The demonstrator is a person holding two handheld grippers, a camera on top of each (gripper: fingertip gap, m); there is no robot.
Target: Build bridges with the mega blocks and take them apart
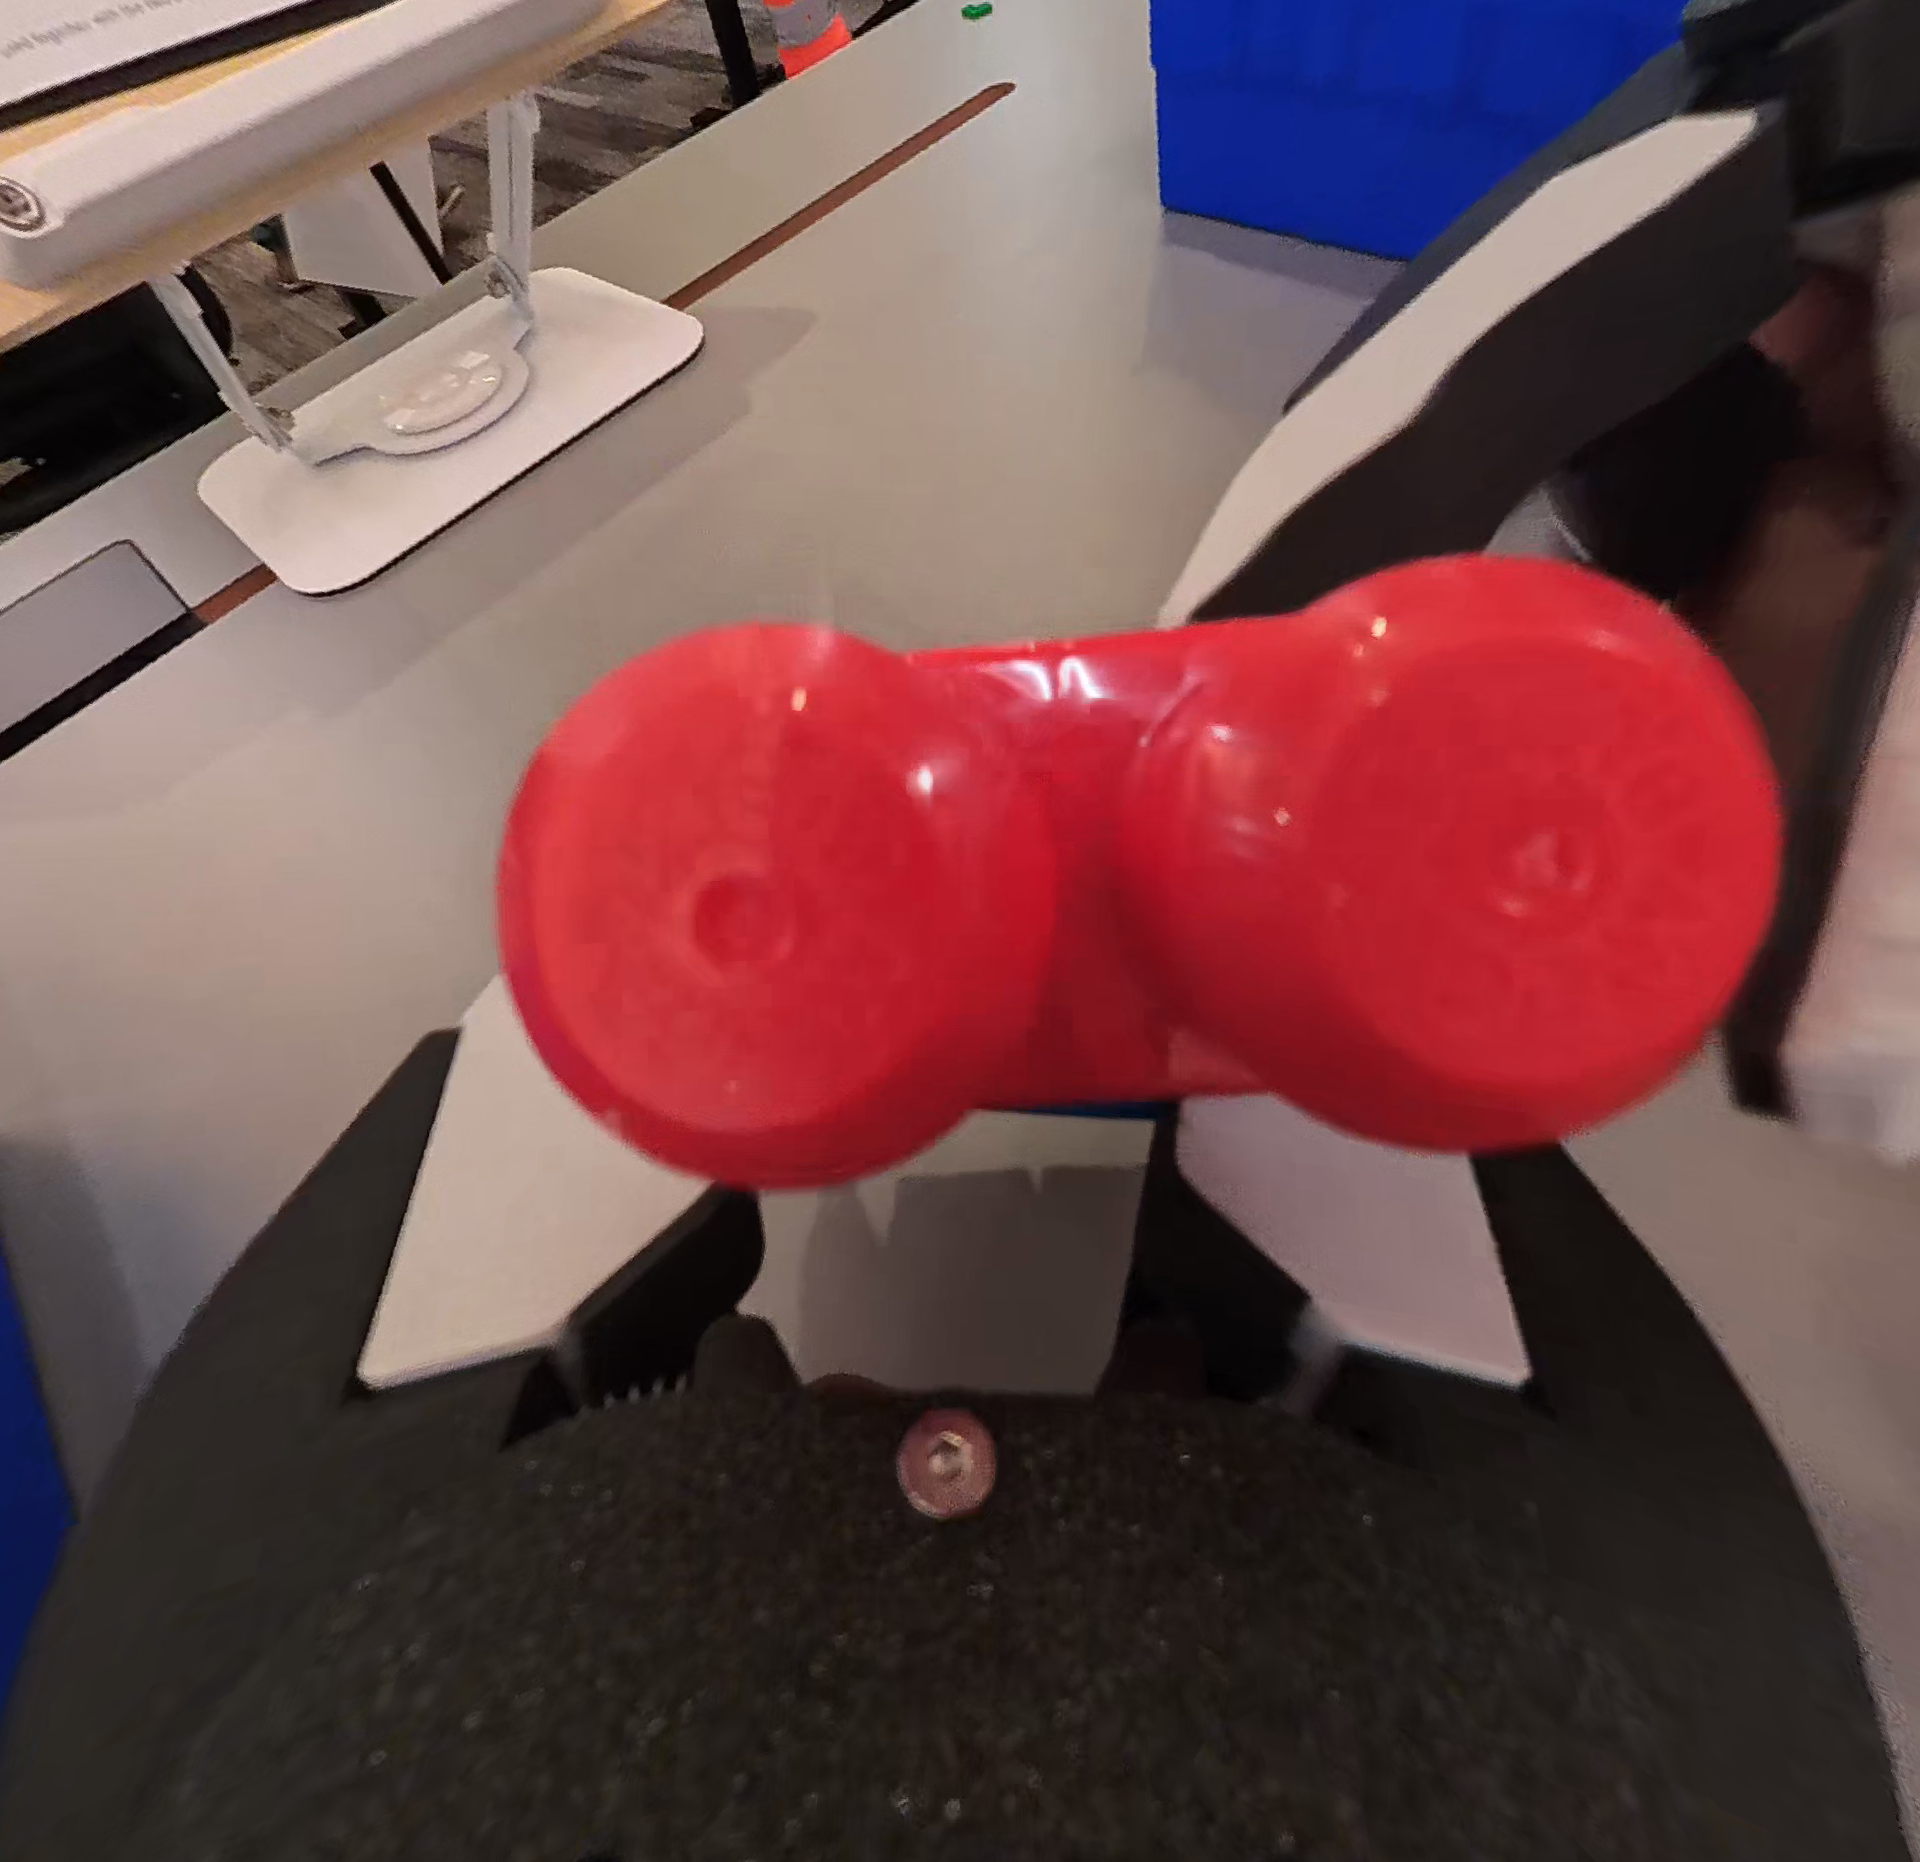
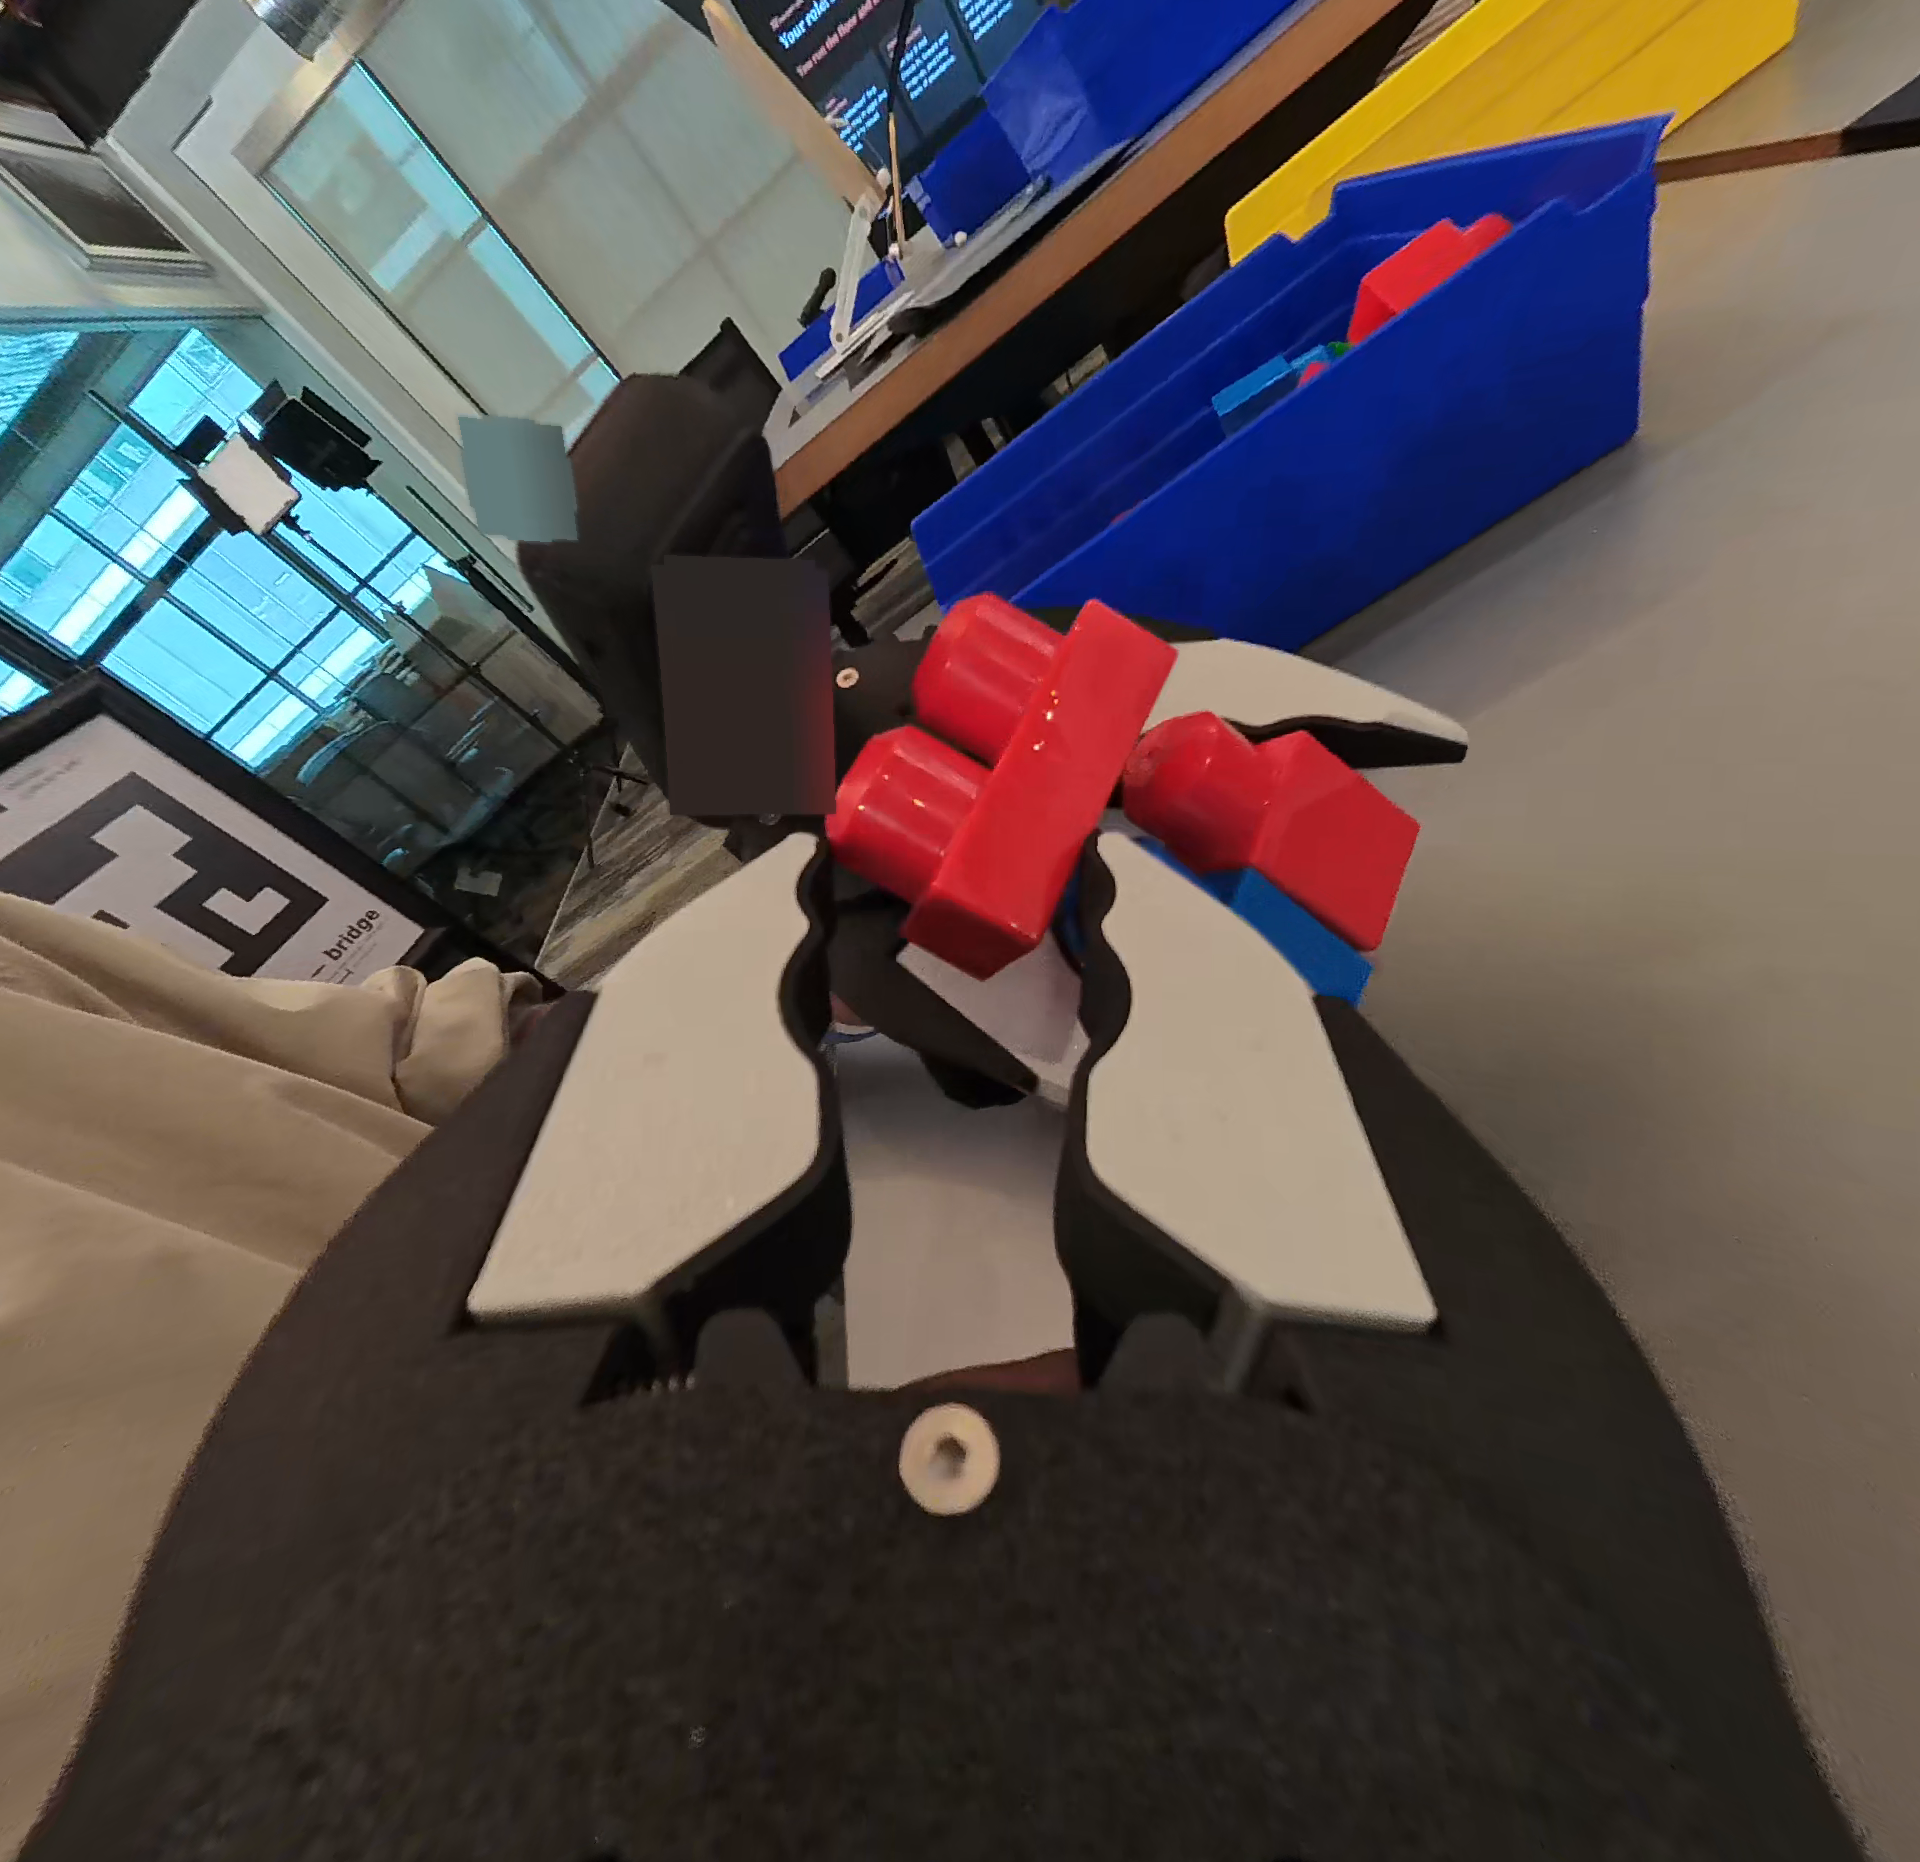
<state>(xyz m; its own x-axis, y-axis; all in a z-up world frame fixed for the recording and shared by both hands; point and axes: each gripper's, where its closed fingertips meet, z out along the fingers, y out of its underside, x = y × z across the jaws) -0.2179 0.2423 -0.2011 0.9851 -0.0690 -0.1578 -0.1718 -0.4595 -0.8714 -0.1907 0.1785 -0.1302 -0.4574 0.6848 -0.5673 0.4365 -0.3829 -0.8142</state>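
left wrist view shows the left tool (image 1: 966, 1137) pinching a glossy red two-stud plastic block (image 1: 1132, 867) above the grey worktop (image 1: 935, 441). right tool (image 2: 956, 908), half spread, meets the cluster; i'd judge steady counter-pulling separates pieces cleanly.

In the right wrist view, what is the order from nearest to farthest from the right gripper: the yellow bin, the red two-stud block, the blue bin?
1. Red two-stud block: just beyond the right gripper fingertips, held up by the other gripper.
2. Blue bin: on the table, up and to the right, with blocks inside.
3. Yellow bin: behind the blue bin, top right.
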